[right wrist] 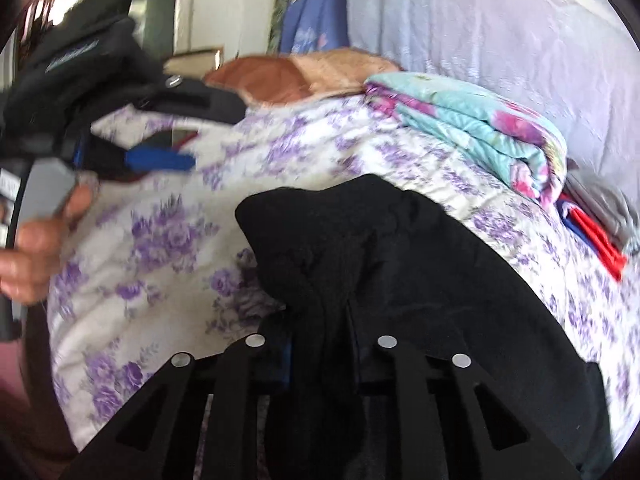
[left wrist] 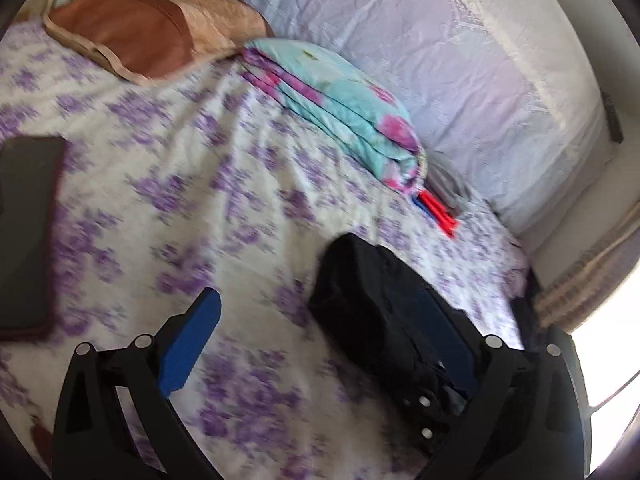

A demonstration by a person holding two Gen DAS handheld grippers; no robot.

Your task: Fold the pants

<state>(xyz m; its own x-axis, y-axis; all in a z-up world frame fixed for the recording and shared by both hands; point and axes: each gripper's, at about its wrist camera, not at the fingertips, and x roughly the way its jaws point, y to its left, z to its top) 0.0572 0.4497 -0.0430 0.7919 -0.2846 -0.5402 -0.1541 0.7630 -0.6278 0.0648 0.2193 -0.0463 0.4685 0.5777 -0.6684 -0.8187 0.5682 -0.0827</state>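
The bed (left wrist: 132,184), under a white sheet printed with purple flowers, carries everything. Along its far edge a pale lilac cover (left wrist: 420,52) lies bunched, with a folded turquoise quilt (left wrist: 340,108) with pink flowers beside it and a brown pillow (left wrist: 140,32) towards the far left corner. Just off the quilt's near end lie a grey cloth and a red and blue folded cloth (left wrist: 438,212).

The black pants (right wrist: 400,264) lie near the bed's front right part, gathered into a thick, creased bundle with rounded folds, not flat.

Only the left wrist view shows a dark flat thing (left wrist: 28,232) at the bed's left edge, and the pants as a narrow bundle running under the left gripper's right finger. Only the right wrist view shows the person's hand (right wrist: 36,248) on the left gripper's handle.

The left gripper (left wrist: 320,312) has its blue-padded fingers spread wide, one over bare sheet; nothing is pinched between them. The right gripper (right wrist: 320,320) has its jaws drawn close on a ridge of the pants, the cloth bunched between and hiding the tips
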